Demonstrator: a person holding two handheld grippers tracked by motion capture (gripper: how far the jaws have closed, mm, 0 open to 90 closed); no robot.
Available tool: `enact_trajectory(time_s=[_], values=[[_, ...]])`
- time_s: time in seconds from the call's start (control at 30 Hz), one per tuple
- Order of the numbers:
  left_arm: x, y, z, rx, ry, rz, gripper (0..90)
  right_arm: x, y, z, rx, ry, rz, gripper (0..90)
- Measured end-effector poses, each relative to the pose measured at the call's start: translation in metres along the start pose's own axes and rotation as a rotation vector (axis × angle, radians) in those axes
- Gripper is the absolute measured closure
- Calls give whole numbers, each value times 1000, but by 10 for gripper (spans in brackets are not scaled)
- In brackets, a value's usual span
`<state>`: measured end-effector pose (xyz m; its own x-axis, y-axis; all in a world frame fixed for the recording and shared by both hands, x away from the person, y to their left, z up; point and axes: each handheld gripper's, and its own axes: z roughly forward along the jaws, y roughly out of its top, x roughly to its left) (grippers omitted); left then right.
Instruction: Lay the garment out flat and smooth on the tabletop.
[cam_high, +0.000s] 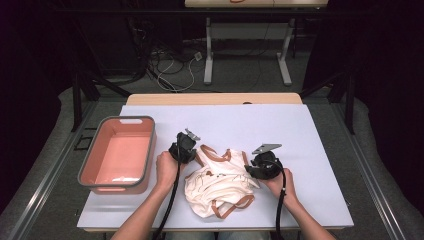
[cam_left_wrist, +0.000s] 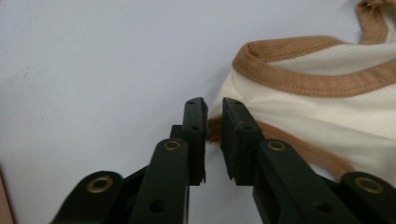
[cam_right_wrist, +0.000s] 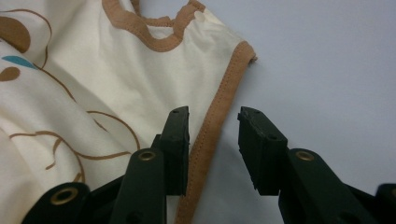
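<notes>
A cream garment (cam_high: 220, 186) with brown trim and a brown line print lies crumpled on the white table (cam_high: 280, 127), in front of the person. My left gripper (cam_high: 189, 150) is at the garment's upper left corner. In the left gripper view its jaws (cam_left_wrist: 214, 105) stand a narrow gap apart, just short of the brown-edged cloth (cam_left_wrist: 327, 107), with nothing pinched. My right gripper (cam_high: 251, 170) is at the garment's right edge. Its jaws (cam_right_wrist: 214, 116) are open, and the brown hem (cam_right_wrist: 219, 107) of the garment (cam_right_wrist: 93, 84) lies on the table between them, close to the left jaw.
A salmon-pink basin (cam_high: 150, 150) with a grey rim stands on the table's left side, next to the left hand. The bare tabletop stretches behind and to the right of the garment. Beyond the table are another table's legs and cables on the floor.
</notes>
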<state>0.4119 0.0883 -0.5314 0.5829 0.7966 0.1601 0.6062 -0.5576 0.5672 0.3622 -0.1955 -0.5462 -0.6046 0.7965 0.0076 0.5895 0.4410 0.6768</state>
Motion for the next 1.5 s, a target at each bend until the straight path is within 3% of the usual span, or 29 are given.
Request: enact_trajectory(time_s=[0.07,0.1,0.23,0.37,0.5,0.57,0.8,0.9,0.97,1.0,1.07,1.17,1.27,1.33,1.5], values=[[0,-3,-5,-18,-6,-15,689,0,0,0,-20,6,7,634],[0,-4,-8,-29,-4,-14,632,-1,0,-1,4,-3,3,634],[-10,-12,-26,-68,-70,-31,510,-3,0,-1,3,-9,6,632],[-24,-28,-32,-26,-102,30,481,-5,0,-5,-5,-16,23,635],[-24,-46,-25,21,-115,27,485,-8,-1,-7,18,-11,34,641],[-22,-50,-26,15,-127,11,500,-9,-2,-6,12,-11,41,643],[-23,-63,-36,38,-178,31,558,-9,-4,-6,42,61,63,642],[-23,-66,-39,35,-187,24,560,-6,-5,-3,84,85,80,645],[-21,-67,-39,30,-215,9,547,-5,-4,-2,88,76,49,670],[-22,-67,-39,29,-219,6,543,-4,-4,-3,94,87,68,687],[-25,-68,-38,25,-224,6,535,-2,-4,-2,89,91,44,752],[-28,-67,-38,19,-241,31,589,1,-3,-1,96,96,19,849],[-32,-68,-38,14,-255,47,716,5,1,0,71,43,-45,872],[-34,-68,-39,12,-257,63,778,6,4,1,20,1,-77,872],[-36,-68,-40,0,-230,90,854,8,14,-1,-40,-105,-143,866]])
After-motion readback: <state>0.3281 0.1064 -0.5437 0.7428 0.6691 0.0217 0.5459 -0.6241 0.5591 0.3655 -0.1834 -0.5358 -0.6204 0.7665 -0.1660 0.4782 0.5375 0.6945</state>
